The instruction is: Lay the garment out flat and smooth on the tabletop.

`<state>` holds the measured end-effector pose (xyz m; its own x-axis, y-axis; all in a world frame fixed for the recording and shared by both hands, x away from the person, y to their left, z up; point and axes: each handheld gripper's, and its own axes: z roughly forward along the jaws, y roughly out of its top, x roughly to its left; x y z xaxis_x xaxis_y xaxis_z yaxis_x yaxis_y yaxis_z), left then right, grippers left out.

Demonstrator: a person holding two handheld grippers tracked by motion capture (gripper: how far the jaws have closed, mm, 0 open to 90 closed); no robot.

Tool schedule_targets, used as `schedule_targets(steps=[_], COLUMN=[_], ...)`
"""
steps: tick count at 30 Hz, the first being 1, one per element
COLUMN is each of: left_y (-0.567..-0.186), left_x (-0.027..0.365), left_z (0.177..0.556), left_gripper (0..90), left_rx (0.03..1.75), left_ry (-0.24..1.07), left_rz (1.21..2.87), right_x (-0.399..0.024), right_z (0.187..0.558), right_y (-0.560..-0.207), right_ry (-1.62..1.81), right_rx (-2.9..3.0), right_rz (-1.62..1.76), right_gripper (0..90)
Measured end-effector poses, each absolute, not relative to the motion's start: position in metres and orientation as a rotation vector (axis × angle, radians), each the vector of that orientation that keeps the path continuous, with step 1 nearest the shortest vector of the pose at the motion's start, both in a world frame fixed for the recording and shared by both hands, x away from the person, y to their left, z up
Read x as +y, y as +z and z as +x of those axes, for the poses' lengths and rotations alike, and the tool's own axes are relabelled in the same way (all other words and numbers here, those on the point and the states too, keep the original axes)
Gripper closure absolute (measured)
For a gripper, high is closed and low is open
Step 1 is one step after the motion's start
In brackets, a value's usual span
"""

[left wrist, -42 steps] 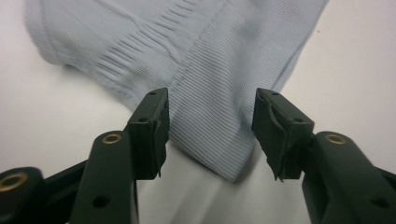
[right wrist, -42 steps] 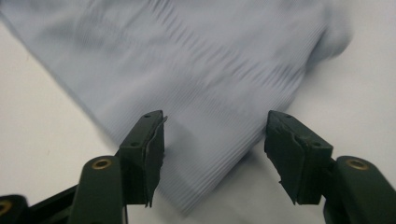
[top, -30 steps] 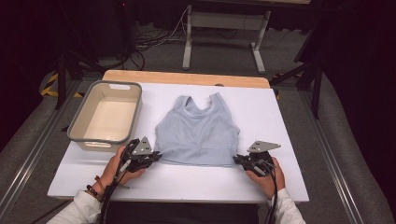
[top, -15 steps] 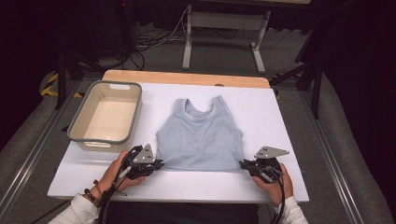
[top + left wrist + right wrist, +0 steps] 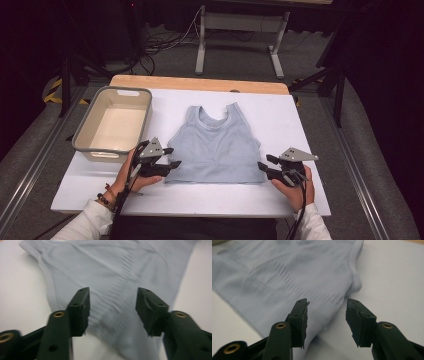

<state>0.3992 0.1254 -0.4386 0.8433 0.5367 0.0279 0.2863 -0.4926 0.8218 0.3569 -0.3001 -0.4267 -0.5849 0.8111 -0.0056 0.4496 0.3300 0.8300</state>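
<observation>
Jaws of my left gripper (image 5: 171, 157) and right gripper (image 5: 265, 165) just spread, pinching nothing, at the grey tank top's (image 5: 217, 145) 8 and 4 o'clock corners.

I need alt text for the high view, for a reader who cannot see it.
A pale grey-blue sleeveless knit top lies flat on a white table. The left gripper and right gripper, each in one of a person's hands, sit at its bottom corners, their jaws having just opened. An empty beige plastic bin stands to the left.
</observation>
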Motion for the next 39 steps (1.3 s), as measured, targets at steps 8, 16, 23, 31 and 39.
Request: schedule_targets(steps=[8,16,23,31,39], left_y=[-0.431,-0.434,-0.454,-0.459,-0.457], left_x=[0.095,0.083,0.073,0.066,0.060], left_z=[0.463,0.515,0.537,0.537,0.533], left_gripper=[34.3,26.3,22.9,41.2,79.4], left_rx=[0.751,0.943,1.042,1.014,0.931], left_ry=[0.371,0.285,0.192,0.259,0.241], left_rz=[2.070,2.026,2.109,2.183,2.216], right_x=[-0.295,-0.283,-0.286,-0.284,-0.278], right_z=[0.405,0.433,0.438,0.438,0.432], right_y=[-0.423,-0.437,-0.449,-0.455,-0.452], right_ry=[1.139,1.086,1.106,1.097,1.049], right_rx=[2.162,2.210,2.263,2.356,2.366], right_rz=[1.122,1.157,1.200,1.194,1.138], right_gripper=[46.3,35.8,33.8,56.5,63.5])
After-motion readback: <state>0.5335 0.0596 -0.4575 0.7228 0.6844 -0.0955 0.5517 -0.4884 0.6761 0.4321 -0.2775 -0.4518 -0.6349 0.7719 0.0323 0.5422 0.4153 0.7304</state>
